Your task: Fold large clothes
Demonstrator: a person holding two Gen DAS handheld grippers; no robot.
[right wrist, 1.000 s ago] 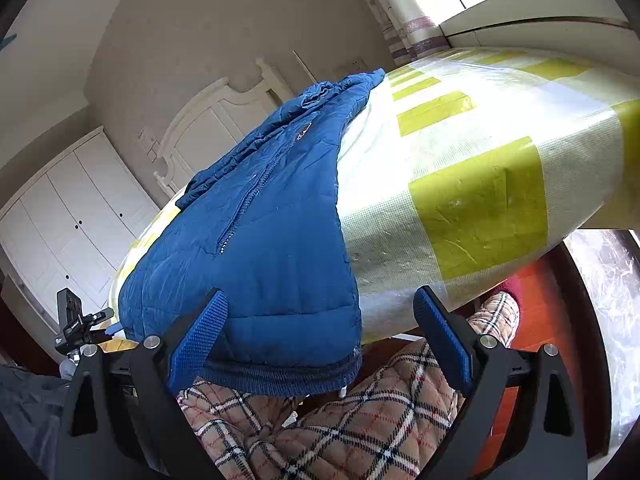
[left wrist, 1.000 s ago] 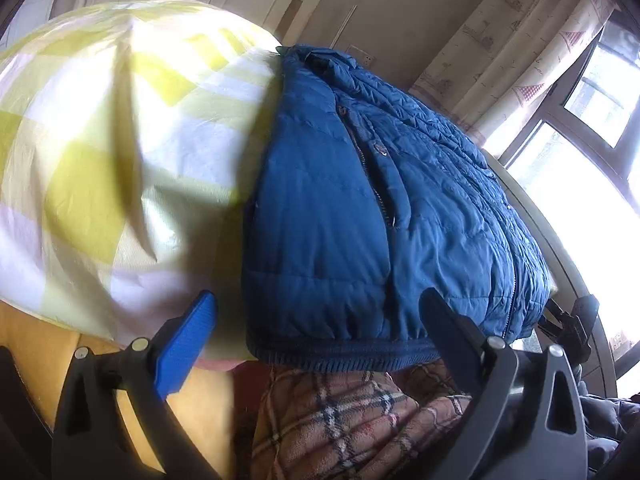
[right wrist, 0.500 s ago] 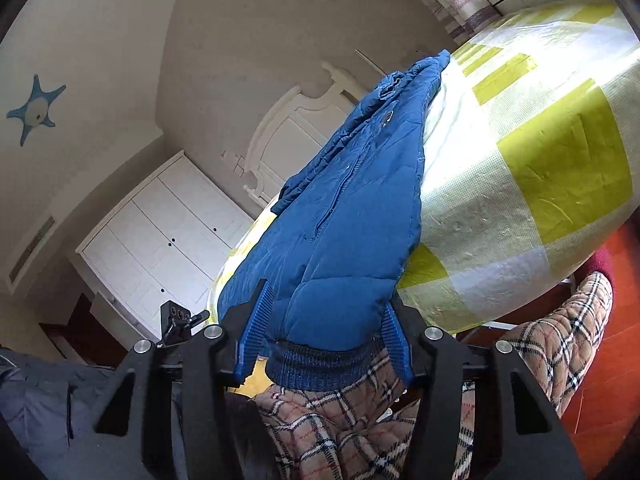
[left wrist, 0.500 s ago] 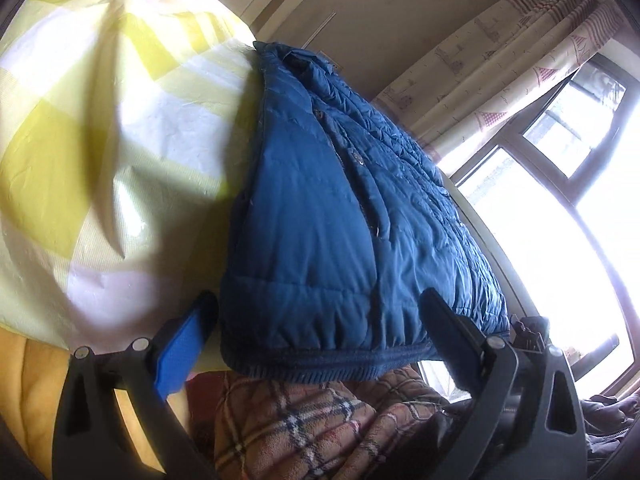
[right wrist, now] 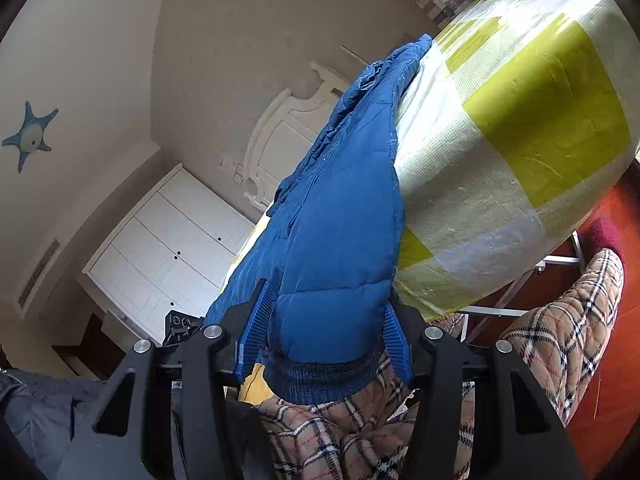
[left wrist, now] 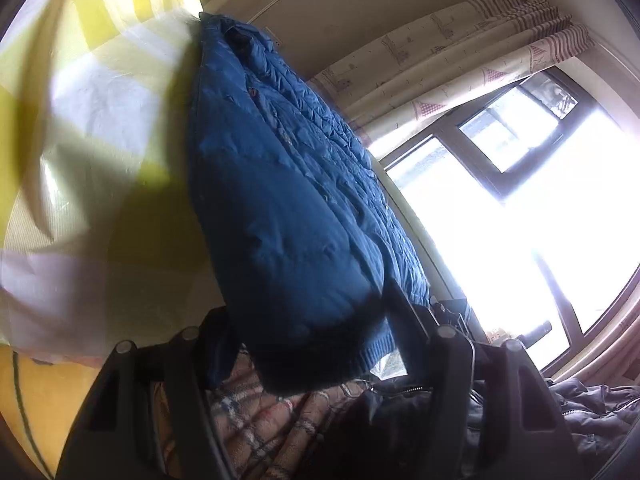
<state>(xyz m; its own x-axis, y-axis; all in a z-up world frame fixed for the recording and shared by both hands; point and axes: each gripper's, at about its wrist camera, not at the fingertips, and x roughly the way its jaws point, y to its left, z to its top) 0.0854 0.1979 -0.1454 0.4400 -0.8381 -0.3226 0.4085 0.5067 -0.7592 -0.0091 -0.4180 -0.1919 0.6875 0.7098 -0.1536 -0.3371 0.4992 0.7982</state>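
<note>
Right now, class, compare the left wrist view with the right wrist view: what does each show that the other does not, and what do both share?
Only the left wrist view shows the window, the curtain and the left gripper, its fingers closed on the jacket's hem.

Only the right wrist view shows the white wardrobe, the headboard, the blue star and the right gripper, also pinching the hem.

Both show the blue jacket lying on the yellow checked bedcover, above the plaid trousers.

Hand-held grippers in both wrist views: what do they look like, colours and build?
Left hand-held gripper: black plastic frame, two angular fingers, silver round bolt heads; its pads sit in shadow. Right hand-held gripper: same black frame and silver bolts, with blue ribbed pads lining both fingers. No cables or sleeves visible.
</note>
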